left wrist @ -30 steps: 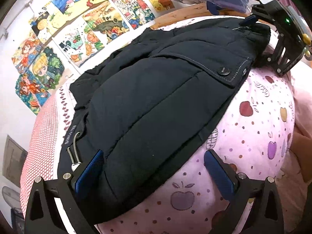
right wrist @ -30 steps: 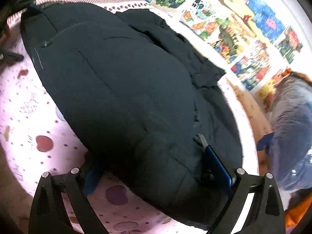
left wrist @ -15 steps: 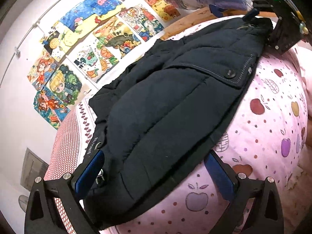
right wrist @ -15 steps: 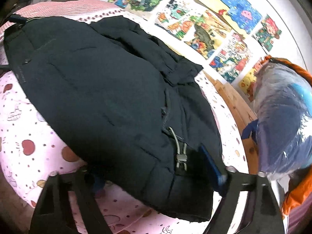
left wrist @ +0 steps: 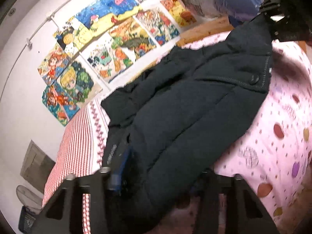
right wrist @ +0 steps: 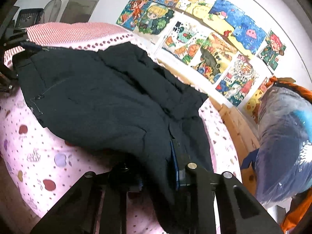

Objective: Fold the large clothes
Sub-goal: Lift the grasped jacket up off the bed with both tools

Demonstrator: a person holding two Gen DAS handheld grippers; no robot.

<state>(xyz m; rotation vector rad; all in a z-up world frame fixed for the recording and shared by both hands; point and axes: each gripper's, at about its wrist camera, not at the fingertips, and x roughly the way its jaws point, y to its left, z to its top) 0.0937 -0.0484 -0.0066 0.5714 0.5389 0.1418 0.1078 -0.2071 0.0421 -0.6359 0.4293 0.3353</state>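
A large dark navy padded jacket [left wrist: 185,117] lies across the pink apple-print bed cover [left wrist: 276,146]; it also shows in the right wrist view [right wrist: 101,101]. My left gripper [left wrist: 156,183] is shut on the jacket's near edge, and the fabric bunches between the blue pads and hides the right one. My right gripper [right wrist: 156,167] is shut on the jacket's other end, with thick fabric between its pads. Both ends are lifted off the cover. The right gripper shows as a dark frame at the far end in the left wrist view [left wrist: 280,25].
Colourful drawings [left wrist: 117,39] cover the white wall behind the bed. A plastic-wrapped blue bundle [right wrist: 282,146] sits by the wooden bed rail [right wrist: 239,128]. A red-striped pillow [left wrist: 78,136] lies at one end. A fan and dark crate [right wrist: 31,15] stand beyond.
Both grippers closed on the jacket's ends and rose, lifting the edges off the cover. The jaws were wide around the fabric before; the views tilted up toward the wall.
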